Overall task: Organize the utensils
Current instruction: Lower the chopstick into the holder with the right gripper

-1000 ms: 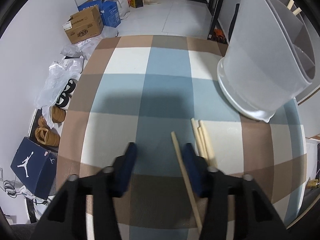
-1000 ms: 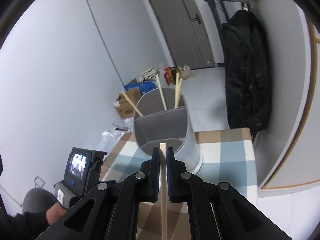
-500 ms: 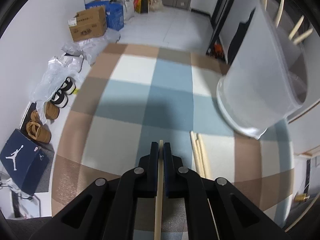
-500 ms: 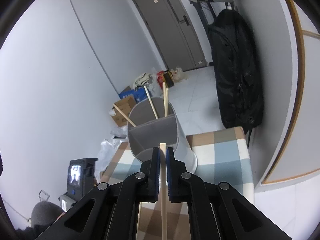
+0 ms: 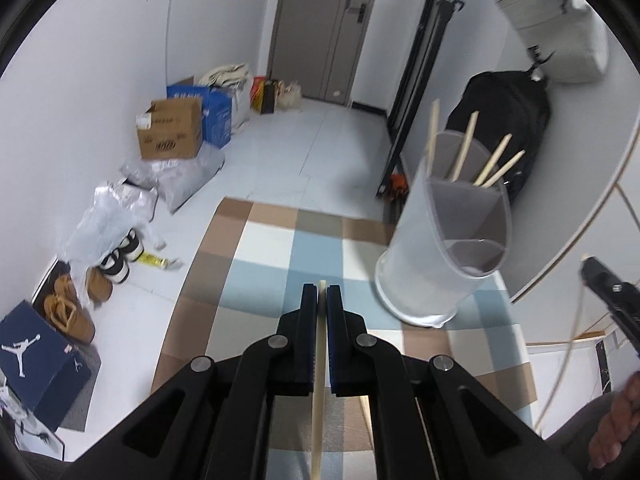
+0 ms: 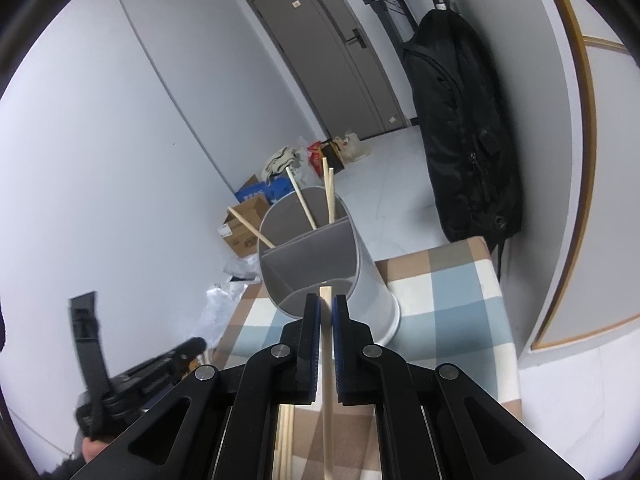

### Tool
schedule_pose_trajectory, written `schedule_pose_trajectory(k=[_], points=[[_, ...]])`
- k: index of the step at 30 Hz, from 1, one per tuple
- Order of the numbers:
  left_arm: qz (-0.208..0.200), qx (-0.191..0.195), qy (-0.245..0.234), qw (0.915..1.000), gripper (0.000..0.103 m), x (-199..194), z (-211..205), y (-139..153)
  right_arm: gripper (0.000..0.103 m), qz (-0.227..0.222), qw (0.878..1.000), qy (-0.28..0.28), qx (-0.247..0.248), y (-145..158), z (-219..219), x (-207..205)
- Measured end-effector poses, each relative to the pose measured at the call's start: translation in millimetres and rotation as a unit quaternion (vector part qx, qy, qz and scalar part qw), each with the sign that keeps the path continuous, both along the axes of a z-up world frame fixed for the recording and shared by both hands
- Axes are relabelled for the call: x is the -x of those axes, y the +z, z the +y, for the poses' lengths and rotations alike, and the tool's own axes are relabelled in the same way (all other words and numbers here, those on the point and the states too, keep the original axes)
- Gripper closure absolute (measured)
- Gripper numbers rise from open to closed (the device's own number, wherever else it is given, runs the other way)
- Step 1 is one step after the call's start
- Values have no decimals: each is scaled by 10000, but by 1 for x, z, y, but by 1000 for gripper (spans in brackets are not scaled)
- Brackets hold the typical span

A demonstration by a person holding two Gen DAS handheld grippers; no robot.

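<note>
four chopsticks (image 5: 464, 148) stand in the holder (image 5: 448, 256); left gripper (image 5: 321, 292) and right gripper (image 6: 326, 302) each clamp one more; spare sticks (image 6: 285, 432) remain on the table.

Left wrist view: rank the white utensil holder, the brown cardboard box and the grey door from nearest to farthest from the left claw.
1. White utensil holder, on the table, right of the left claw.
2. Brown cardboard box, on the floor, far left.
3. Grey door, at the room's far end.

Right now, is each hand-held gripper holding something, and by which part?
Yes. The left hand-held gripper pinches a chopstick near its far tip. The right hand-held gripper pinches another chopstick, also near its far tip.
</note>
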State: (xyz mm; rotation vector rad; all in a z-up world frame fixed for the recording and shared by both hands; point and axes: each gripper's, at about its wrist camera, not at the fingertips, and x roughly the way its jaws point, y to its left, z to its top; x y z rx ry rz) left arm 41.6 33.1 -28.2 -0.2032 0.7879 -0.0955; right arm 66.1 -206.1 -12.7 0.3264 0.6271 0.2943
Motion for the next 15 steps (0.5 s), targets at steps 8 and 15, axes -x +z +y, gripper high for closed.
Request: schedule_pose_trajectory(k=[8,15], points=[[-239,27,-171,9996,102,6,2,16,98,-233,9997,8,-31,10,7,7],[-387,85,-297,9988,102,9,-4,41,98,-461,9987,50,-217,24,10,5]])
